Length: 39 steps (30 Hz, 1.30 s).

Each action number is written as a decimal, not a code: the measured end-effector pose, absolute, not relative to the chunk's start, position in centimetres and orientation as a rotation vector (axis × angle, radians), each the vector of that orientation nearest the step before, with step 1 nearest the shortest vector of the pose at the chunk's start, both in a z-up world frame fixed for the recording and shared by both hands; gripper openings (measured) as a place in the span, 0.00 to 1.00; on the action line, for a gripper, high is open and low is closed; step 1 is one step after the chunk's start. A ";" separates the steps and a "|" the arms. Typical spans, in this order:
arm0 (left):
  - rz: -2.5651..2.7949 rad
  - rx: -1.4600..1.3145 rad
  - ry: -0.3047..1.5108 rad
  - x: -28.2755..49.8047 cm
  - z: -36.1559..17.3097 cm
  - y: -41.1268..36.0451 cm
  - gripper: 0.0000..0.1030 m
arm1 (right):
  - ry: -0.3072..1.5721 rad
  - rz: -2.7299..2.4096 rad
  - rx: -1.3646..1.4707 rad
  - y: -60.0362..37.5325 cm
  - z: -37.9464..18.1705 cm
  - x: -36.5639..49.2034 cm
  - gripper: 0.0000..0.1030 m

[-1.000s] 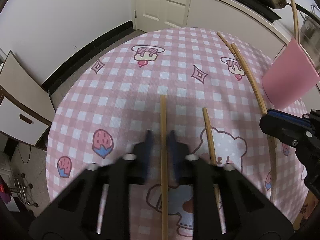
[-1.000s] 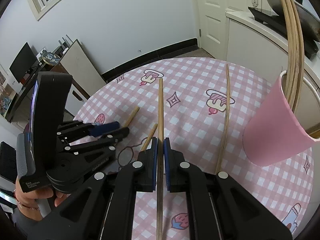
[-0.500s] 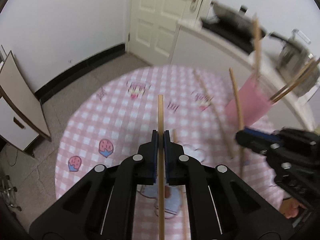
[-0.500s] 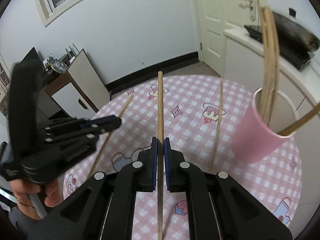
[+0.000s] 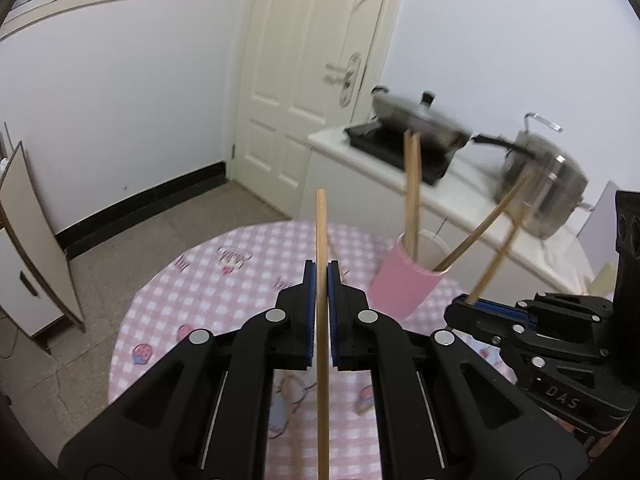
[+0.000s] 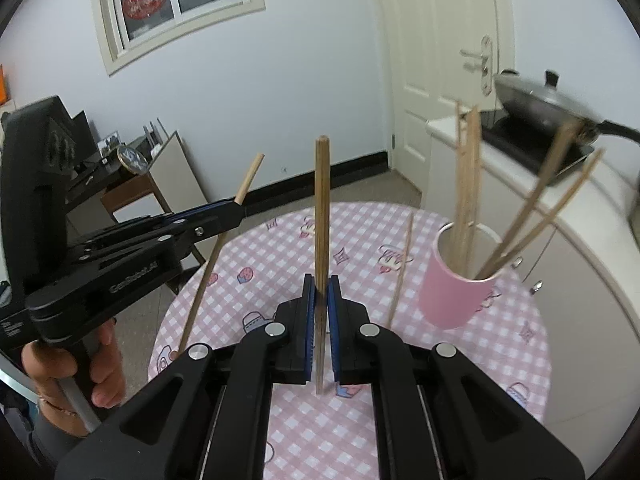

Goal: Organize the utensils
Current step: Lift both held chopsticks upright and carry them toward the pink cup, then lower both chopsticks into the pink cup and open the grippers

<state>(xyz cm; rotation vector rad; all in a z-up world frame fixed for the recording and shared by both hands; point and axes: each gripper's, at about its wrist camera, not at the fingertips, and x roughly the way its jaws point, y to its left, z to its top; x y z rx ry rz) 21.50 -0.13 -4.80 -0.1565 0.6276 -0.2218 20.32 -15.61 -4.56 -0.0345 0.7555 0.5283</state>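
Note:
My left gripper (image 5: 321, 280) is shut on a pale wooden chopstick (image 5: 321, 240) and holds it lifted above the round table, tip forward. My right gripper (image 6: 321, 292) is shut on a darker wooden chopstick (image 6: 321, 208), also lifted. Each gripper shows in the other's view: the right one (image 5: 464, 305) at right, the left one (image 6: 236, 210) at left, each with its chopstick. A pink cup (image 6: 454, 292) with several chopsticks stands at the table's right; it also shows in the left wrist view (image 5: 402, 286). One chopstick (image 6: 400, 272) lies on the table left of the cup.
The table has a pink checked cloth (image 6: 400, 380) with cartoon prints. A white counter (image 5: 472, 208) behind the cup carries a pan (image 5: 416, 120) and a steel pot (image 5: 556, 188). A white door (image 5: 312, 80) is at the back. A small cabinet (image 5: 24, 264) stands at left.
Both grippers have risen from the table and tilted up, each carrying its chopstick. The left one closed on its chopstick a second ago. The cup now sits lower in both views.

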 end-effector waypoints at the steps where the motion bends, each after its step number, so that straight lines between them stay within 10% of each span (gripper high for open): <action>1: -0.219 -0.163 0.613 21.1 -4.3 -0.4 0.06 | 0.741 0.523 -0.032 -16.1 -4.1 20.0 0.05; 39: -0.317 -0.272 0.163 34.1 -2.0 -13.2 0.06 | 0.482 0.374 0.005 -26.7 1.8 26.8 0.05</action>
